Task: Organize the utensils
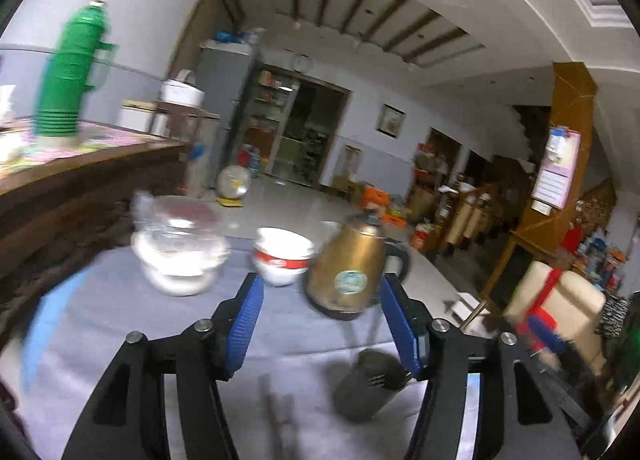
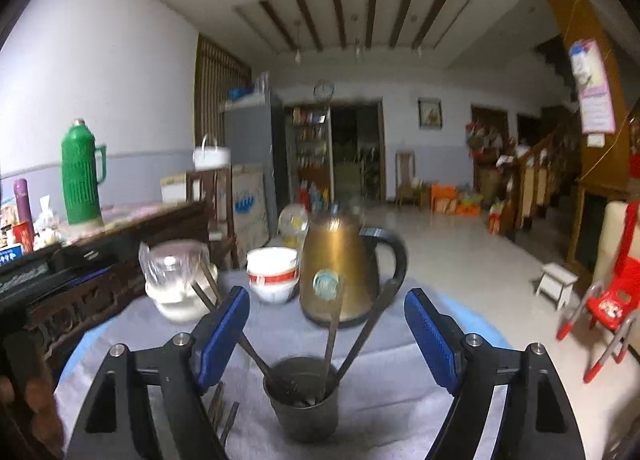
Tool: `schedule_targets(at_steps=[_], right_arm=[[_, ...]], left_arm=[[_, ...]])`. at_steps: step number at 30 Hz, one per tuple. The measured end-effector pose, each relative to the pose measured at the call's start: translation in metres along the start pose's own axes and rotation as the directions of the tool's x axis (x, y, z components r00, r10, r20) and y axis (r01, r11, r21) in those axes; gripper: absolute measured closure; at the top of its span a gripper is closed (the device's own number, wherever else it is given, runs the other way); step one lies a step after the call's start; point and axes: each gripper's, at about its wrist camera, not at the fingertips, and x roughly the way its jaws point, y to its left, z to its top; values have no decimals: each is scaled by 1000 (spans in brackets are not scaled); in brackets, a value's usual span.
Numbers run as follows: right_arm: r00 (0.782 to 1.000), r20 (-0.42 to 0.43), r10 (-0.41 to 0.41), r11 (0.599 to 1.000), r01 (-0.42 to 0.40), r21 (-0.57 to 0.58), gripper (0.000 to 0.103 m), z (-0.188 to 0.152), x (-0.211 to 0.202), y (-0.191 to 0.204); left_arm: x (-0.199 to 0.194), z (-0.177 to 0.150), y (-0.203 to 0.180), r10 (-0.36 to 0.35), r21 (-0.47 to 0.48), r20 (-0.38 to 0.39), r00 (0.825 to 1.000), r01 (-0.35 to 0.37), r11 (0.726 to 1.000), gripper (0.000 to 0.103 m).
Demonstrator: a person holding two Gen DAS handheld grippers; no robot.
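Observation:
A dark metal cup (image 2: 304, 400) stands on the grey cloth (image 2: 380, 372) and holds several long utensils (image 2: 362, 334) that lean outward. My right gripper (image 2: 327, 296) is open, its blue pads (image 2: 222, 340) wide apart on either side of the cup and touching nothing. A pair of brown chopsticks (image 2: 222, 410) lies on the cloth just left of the cup. In the left wrist view the same cup (image 1: 368, 388) appears blurred under the right pad (image 1: 400, 324) of my open left gripper (image 1: 321, 284), and the chopsticks (image 1: 276, 412) lie between its arms. Nothing is held.
Behind the cup stand a gold kettle (image 2: 340, 260), stacked white bowls with a red band (image 2: 274, 272) and a plastic-covered glass jar (image 2: 176, 272). A dark wooden sideboard (image 2: 120, 244) with a green thermos (image 2: 80, 176) is on the left. A red chair (image 2: 612, 292) and a small stool (image 2: 558, 280) are on the right.

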Motion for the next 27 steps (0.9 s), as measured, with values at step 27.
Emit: schedule_targets(at_steps=[27], right_arm=[[885,-418,207,977,-208,43,20,-123,-32,85]], left_arm=[[-112,-122,109,232,-40,-256,939,-250,967,36]])
